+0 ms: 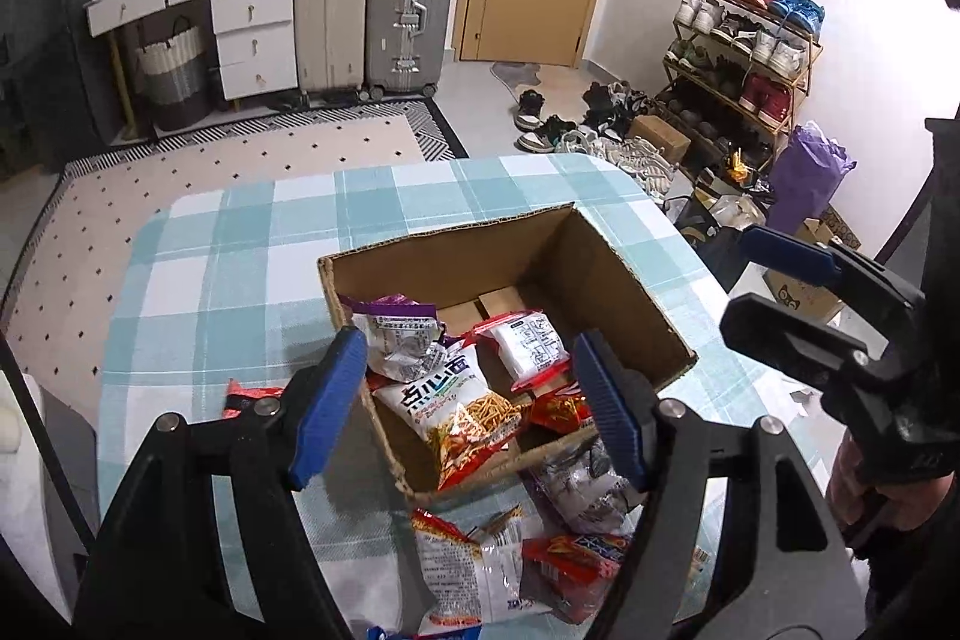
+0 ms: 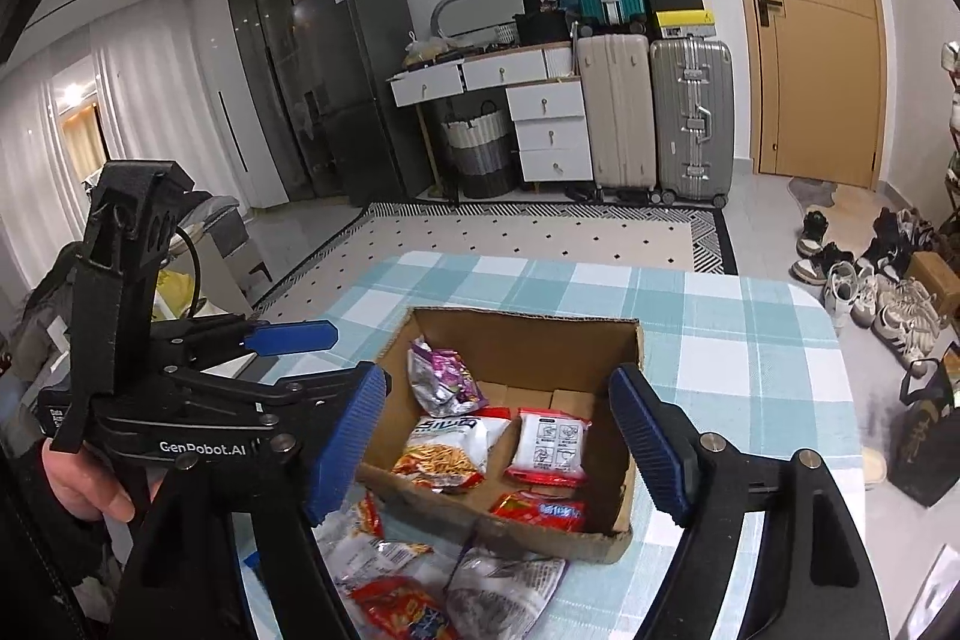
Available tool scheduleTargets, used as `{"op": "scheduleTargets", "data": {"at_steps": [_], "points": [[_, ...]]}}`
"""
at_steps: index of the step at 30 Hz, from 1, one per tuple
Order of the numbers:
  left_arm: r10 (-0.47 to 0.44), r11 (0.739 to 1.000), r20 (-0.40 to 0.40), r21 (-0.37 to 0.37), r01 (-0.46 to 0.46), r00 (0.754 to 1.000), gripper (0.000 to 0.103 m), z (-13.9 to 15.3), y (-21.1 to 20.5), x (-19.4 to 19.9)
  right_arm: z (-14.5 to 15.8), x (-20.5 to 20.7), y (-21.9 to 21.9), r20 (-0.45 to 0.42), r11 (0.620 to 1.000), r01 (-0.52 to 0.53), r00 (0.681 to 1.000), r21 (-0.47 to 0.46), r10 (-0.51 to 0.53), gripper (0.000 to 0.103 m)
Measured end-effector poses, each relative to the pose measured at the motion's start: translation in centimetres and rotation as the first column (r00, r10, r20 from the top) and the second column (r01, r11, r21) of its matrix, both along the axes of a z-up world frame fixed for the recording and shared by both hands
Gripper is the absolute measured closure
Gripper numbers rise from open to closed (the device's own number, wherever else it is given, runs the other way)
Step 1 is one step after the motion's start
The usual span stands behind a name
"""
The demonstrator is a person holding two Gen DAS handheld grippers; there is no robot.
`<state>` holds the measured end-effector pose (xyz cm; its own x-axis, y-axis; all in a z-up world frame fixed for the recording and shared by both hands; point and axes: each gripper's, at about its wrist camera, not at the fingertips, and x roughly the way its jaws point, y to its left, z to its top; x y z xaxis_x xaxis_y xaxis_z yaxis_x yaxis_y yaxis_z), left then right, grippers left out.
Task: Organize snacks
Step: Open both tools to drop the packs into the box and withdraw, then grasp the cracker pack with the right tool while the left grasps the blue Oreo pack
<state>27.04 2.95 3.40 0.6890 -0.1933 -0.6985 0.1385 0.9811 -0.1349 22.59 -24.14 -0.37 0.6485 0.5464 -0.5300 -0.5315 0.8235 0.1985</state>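
Snack packets (image 2: 445, 451) lie partly in the cardboard box (image 2: 627, 340), partly loose on the checked table (image 2: 750, 334); both your grippers are released and empty.
Pick a loose packet (image 1: 465, 568) in front of the box next, gripping its crimped edge; left gripper (image 1: 474, 406) and right gripper (image 2: 501, 439) hover close together, so keep them from clashing.

**Snack packets in and beside an open box**

An open cardboard box (image 2: 522, 334) stands on the checked worktop (image 2: 738, 340). Inside lie a purple packet (image 2: 441, 379), a white noodle-snack packet (image 2: 447, 445), a white-and-red packet (image 2: 549, 448) and a red packet (image 2: 540, 511). More packets (image 1: 468, 568) lie loose on the worktop just before its near wall, red, white and grey-purple.
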Motion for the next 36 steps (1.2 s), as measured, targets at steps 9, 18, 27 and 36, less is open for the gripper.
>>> {"op": "scheduleTargets", "data": {"at_steps": [9,18,27,36], "points": [[0.020,0.999,0.064,0.038,-0.022,0.998,0.022,2.4,-0.1,-4.5,1.6,-4.0,-0.8,0.040,1.000,0.004,0.999,0.002,-0.004,0.018],[0.035,0.998,0.080,0.051,-0.039,0.996,0.020,3.0,-0.2,-8.7,1.7,-8.7,-1.9,0.055,1.000,0.019,0.998,0.000,-0.019,0.016],[0.055,0.996,0.099,0.069,-0.062,0.994,0.016,2.7,-0.6,-13.9,0.7,-13.8,-3.0,0.060,0.999,0.047,0.997,0.003,-0.047,0.012],[0.096,0.994,0.108,0.048,-0.102,0.989,0.015,1.5,0.2,-18.4,-1.1,-18.0,-4.1,0.038,0.997,0.079,0.996,0.010,-0.079,0.009]]}}
